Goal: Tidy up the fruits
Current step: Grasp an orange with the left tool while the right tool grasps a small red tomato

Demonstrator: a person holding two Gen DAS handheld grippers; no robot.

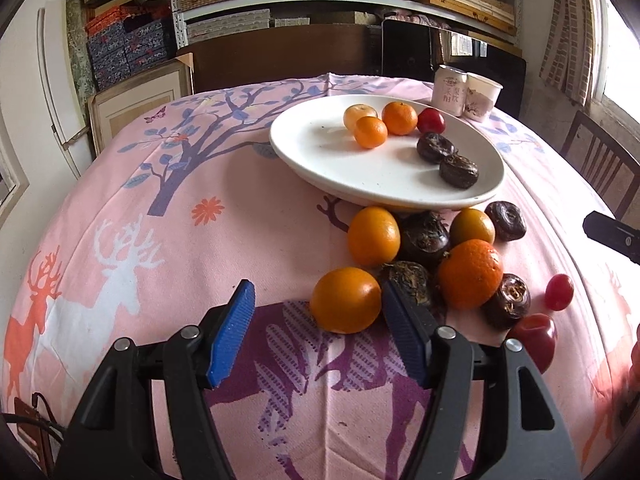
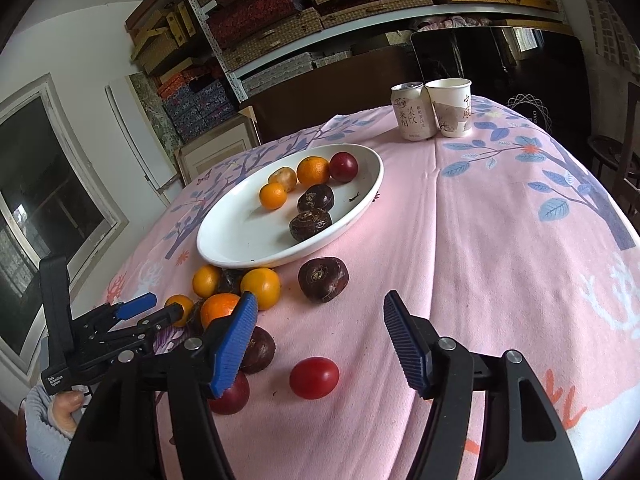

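Both tongs stand part open with nothing between their pads. Left tongs (image 1: 316, 316) hang low over the table's near edge, the right-hand pad just beside the nearest orange (image 1: 345, 300), which sits outside the gap. Right tongs (image 2: 320, 340) point at bare cloth, with a red tomato (image 2: 314, 377) lying just below and between the two fingers.

White plate (image 1: 312, 148) sits toward the far edge of the table (image 1: 200, 264) and already carries three oranges, one red fruit and two dark chestnuts. Loose heap of oranges and dark chestnuts lies just in front of the plate's near rim; a lone chestnut (image 2: 323, 279) rests apart to its right.

Judgement: picking is the step in hand.
- Left tongs should shift right until the orange is centred between the pads, then close gently; round fruit will likely roll off an edge grip.
- Right tongs should drop straight over the tomato and squeeze lightly; the skin may split.
- Neighbouring fruit touch closely, so disturbance is a risk.
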